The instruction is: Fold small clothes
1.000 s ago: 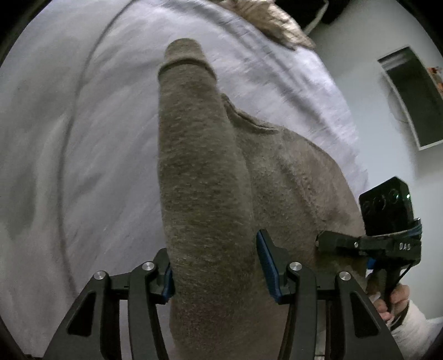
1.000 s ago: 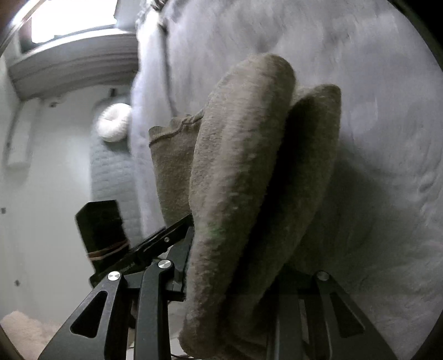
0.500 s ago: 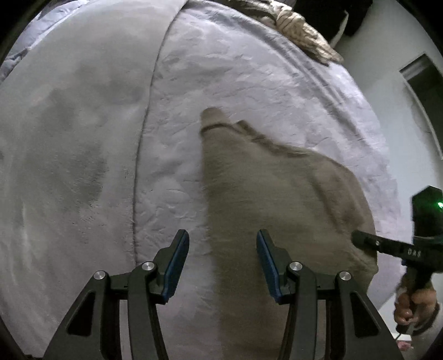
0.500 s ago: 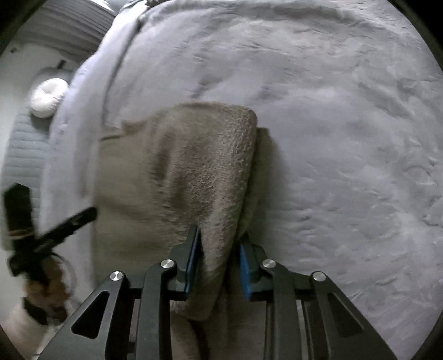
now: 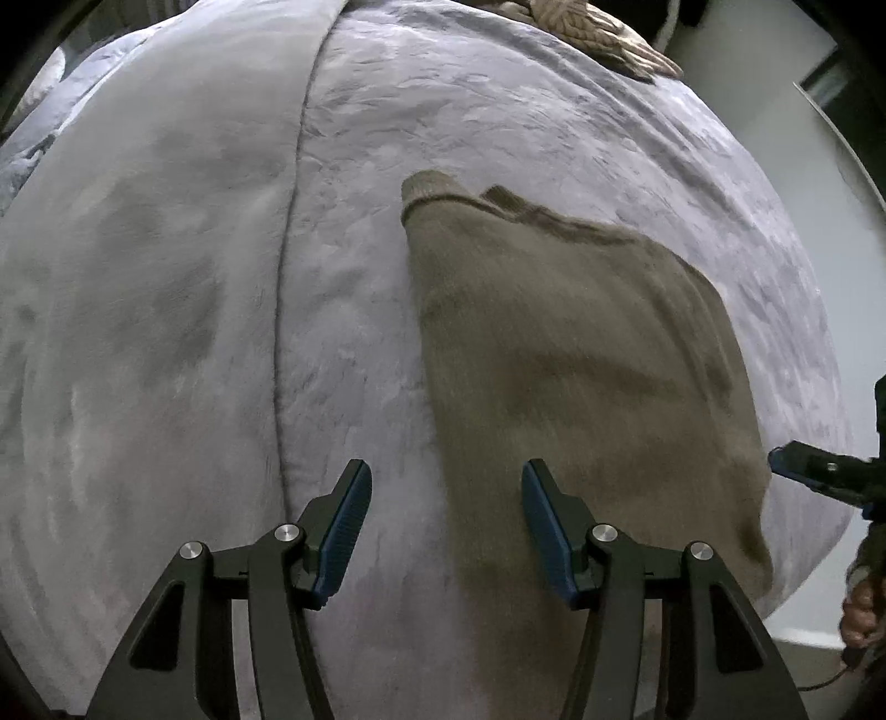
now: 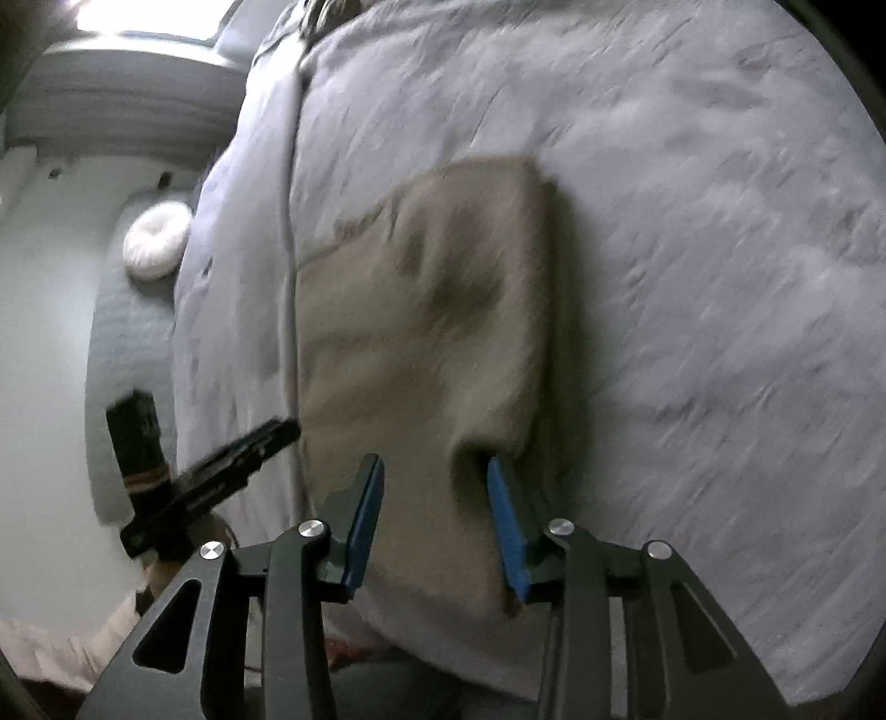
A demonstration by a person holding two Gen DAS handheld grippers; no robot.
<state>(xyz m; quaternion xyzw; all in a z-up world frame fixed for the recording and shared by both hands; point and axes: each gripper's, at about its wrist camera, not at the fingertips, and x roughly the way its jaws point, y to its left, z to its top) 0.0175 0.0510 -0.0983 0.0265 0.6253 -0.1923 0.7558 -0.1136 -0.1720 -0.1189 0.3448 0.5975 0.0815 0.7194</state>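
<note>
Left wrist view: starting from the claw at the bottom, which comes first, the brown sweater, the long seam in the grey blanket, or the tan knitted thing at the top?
From the left claw:
1. Brown sweater, just ahead, under its right finger.
2. Blanket seam, off to the left.
3. Tan knitted thing, far top edge, right of centre.

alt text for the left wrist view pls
A folded brown sweater lies flat on a grey plush blanket, just ahead of the open, empty left gripper. The right gripper pokes in at the right edge.
</note>
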